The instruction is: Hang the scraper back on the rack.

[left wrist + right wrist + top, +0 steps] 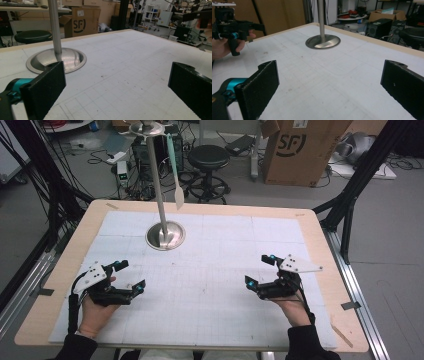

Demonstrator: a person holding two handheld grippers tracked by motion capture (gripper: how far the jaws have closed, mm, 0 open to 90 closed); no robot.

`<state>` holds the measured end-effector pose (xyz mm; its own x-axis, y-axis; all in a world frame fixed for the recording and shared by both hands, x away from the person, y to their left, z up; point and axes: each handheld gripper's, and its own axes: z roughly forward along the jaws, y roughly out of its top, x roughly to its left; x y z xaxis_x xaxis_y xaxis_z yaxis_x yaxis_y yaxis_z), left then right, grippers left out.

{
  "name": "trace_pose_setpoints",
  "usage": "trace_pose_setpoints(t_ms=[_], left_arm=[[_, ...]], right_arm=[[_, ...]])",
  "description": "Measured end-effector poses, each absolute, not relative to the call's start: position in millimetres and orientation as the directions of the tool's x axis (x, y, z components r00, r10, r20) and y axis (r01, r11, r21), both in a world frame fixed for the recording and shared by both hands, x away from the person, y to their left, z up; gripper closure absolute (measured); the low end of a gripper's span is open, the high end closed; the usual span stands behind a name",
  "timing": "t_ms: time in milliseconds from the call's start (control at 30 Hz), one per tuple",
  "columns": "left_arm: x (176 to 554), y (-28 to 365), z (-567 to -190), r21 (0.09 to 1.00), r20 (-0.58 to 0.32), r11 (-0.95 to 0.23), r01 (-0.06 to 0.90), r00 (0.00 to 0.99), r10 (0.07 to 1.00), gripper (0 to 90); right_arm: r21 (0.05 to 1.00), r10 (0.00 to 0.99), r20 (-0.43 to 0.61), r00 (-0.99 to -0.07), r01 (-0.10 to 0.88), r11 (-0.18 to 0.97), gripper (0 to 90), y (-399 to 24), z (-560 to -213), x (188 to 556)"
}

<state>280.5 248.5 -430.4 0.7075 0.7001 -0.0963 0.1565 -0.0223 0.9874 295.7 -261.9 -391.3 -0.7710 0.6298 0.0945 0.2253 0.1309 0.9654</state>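
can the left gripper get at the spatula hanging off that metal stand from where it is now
Probably yes. The left gripper has its jaws wide open, and bare mat lies between it and the stand. The spatula hangs free on the stand's far side, so it must reach up and past the pole.

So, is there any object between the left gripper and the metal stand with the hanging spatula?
Nothing visible. The left gripper is open, and only bare white mat lies between it and the stand's round base. The spatula hangs beside the pole.
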Motion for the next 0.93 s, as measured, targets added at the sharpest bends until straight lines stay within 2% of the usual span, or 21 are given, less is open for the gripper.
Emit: trace_pose_setpoints(t_ms=[300,500,633,800,933], left_arm=[[281.5,249.5,-430.2,0.987,-0.111,-0.008,0.162,0.711,0.694,1.9],[281.3,250.3,-430.9,0.985,-0.1,-0.031,0.167,0.715,0.692,1.9],[281.4,251.2,-430.8,0.985,-0.104,-0.03,0.171,0.718,0.688,1.9],[283.0,254.4,-430.4,0.983,-0.127,-0.008,0.183,0.712,0.691,1.9],[283.3,254.8,-430.7,0.983,-0.125,-0.01,0.182,0.71,0.693,1.9]], right_arm=[[0.932,0.682,0.115,-0.723,0.316,0.177,0.7,-286.1,-427.6,290.6],[0.928,0.734,0.172,-0.658,0.358,0.104,0.7,-305.8,-439.1,281.8],[0.941,0.766,0.174,-0.619,0.335,0.056,0.7,-319.6,-445.8,272.7],[0.959,0.805,0.224,-0.55,0.272,-0.081,0.7,-329.8,-440.9,267.8],[0.961,0.814,0.197,-0.546,0.272,-0.051,0.7,-329.9,-441.9,268.4]])
